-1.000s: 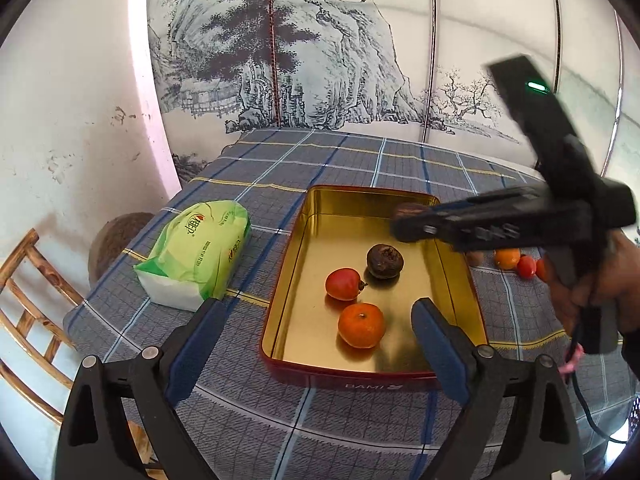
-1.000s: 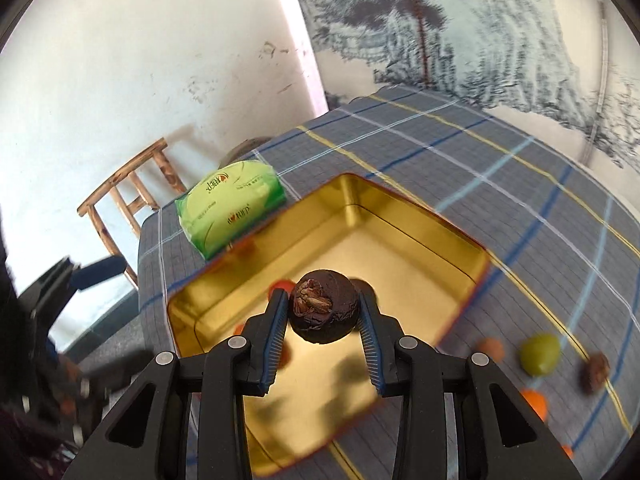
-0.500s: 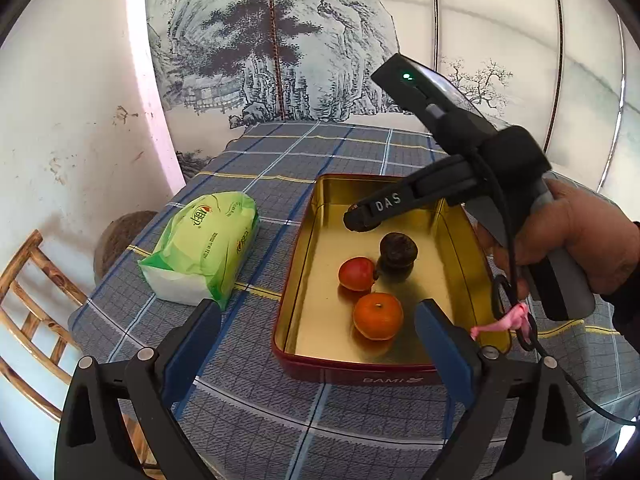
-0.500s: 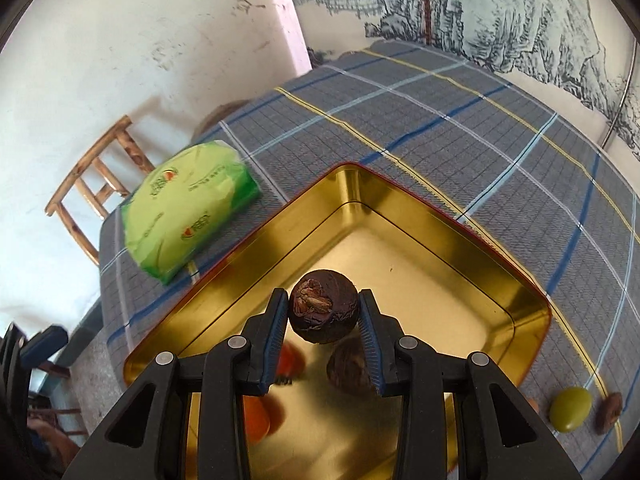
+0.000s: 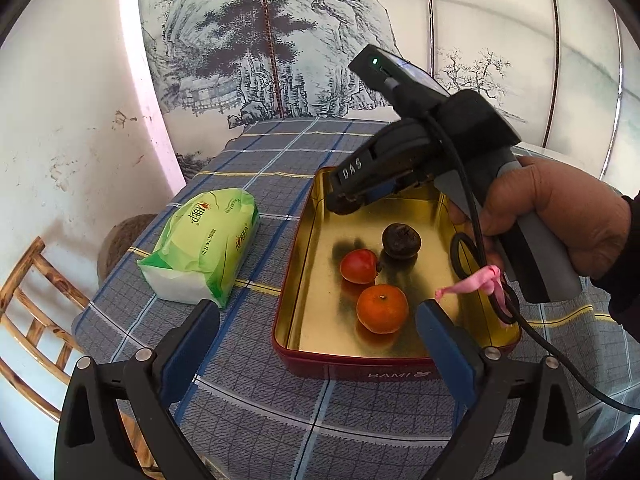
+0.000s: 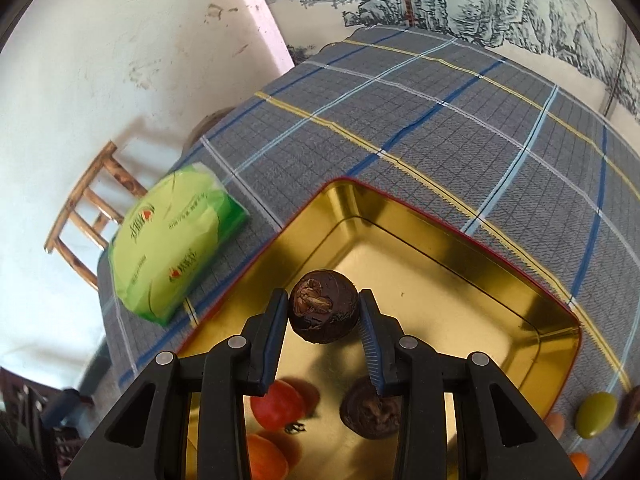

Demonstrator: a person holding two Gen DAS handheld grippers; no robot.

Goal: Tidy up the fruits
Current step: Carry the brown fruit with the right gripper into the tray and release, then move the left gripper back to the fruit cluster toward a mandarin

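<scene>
Checked blue-grey cloth is covering the table [image 5: 256,184] in front of a painted mountain screen, and a gold tin [image 5: 304,264] is sitting on it beside a green tissue pack [image 5: 204,248]. You are holding a dark wrinkled fruit [image 6: 323,306] between the pads of your right gripper [image 6: 324,312], hanging it over the far end of the tin, above the bare gold floor. A tomato [image 5: 359,266], an orange [image 5: 382,309] and another dark fruit [image 5: 401,241] are already lying inside. Your left gripper [image 5: 316,340] is waiting in front of the tin's near wall, spread wide and carrying nothing. You are in the placing step, I judge: the next move is calling for lowering until the fruit is close to the floor, then easing the pads apart so it is not rolling into its neighbours. More fruit, a green one [image 6: 598,414] among them, is lying on the cloth to the tin's right.
</scene>
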